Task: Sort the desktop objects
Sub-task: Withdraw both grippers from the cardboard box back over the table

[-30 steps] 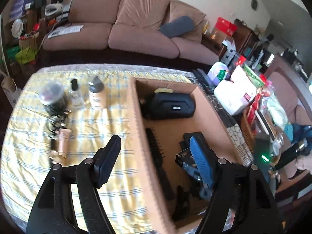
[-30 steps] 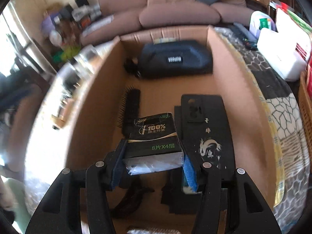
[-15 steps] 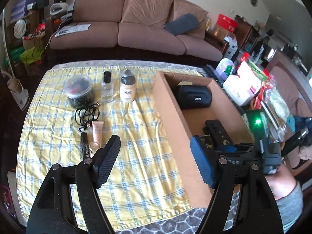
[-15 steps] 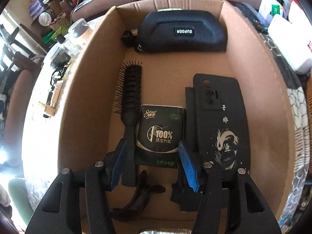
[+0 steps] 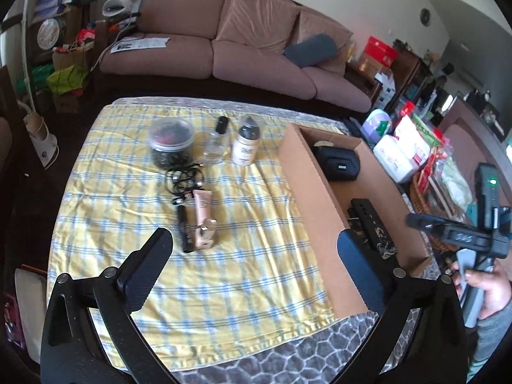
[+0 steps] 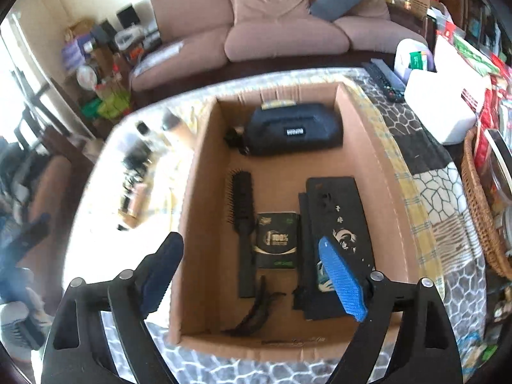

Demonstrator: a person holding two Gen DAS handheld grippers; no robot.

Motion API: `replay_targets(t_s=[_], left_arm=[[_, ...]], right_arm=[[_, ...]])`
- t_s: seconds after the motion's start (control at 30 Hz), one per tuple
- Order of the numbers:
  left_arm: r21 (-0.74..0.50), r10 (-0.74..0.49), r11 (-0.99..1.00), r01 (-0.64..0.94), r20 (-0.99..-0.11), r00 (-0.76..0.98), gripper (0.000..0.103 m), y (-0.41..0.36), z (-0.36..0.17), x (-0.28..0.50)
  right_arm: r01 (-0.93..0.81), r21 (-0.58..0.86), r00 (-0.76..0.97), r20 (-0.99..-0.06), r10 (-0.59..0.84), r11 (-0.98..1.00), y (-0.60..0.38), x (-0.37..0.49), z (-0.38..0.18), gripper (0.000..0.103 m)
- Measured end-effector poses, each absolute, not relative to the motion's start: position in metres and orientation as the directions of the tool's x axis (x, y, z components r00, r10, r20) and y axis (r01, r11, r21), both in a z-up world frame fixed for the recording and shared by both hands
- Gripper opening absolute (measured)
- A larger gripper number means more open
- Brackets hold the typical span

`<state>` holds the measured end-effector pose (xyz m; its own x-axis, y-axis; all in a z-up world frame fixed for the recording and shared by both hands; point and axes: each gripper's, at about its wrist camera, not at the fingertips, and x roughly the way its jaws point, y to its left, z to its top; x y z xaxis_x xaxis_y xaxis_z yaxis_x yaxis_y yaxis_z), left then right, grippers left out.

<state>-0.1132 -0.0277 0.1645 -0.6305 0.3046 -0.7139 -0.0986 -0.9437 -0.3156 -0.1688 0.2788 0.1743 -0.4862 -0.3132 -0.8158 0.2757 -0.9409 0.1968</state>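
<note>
Released, the glossy rectangular tissue pack (image 6: 277, 240) lies in the cardboard box (image 6: 204, 192); both claws just opened wide, empty.

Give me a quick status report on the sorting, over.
Both hand-held grippers, left and right, open and empty, jaws just widened. Tissue pack lies in the cardboard box beside the hairbrush. Nothing in the way.

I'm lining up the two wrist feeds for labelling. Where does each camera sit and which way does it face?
Left wrist: on the left gripper, angled down over the yellow checked cloth toward the sofa; both fingers show, just opened wide and empty, plus the right hand.
Right wrist: on the right gripper, above the cardboard box, looking down into it; fingers just opened, off the tissue pack.
Shared: the box, black pouch, sofa.
</note>
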Motion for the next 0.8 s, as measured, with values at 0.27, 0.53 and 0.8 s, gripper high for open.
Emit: replay_targets(t_s=[0.27, 0.53, 0.8], left_arm=[[-0.295, 0.273, -0.953, -0.074, -0.721, -0.637, 0.103, -0.077, 0.169, -0.086], [-0.282, 0.241, -0.959, -0.032, -0.748, -0.619, 0.103, -0.127, 0.146, -0.074], [-0.316, 0.243, -0.948, 0.020, -0.767, -0.594, 0.103, -0.172, 0.107, -0.088]], right_arm=[[0.314, 0.205, -0.495, -0.798, -0.344, -0.927, 0.255, -0.126, 0.205, 0.096], [0.471, 0.207, -0.503, -0.735, -0.454, -0.858, 0.171, -0.080, 0.216, 0.098], [0.574, 0.172, -0.470, -0.731, -0.494, -0.801, 0.082, -0.078, 0.172, 0.098]])
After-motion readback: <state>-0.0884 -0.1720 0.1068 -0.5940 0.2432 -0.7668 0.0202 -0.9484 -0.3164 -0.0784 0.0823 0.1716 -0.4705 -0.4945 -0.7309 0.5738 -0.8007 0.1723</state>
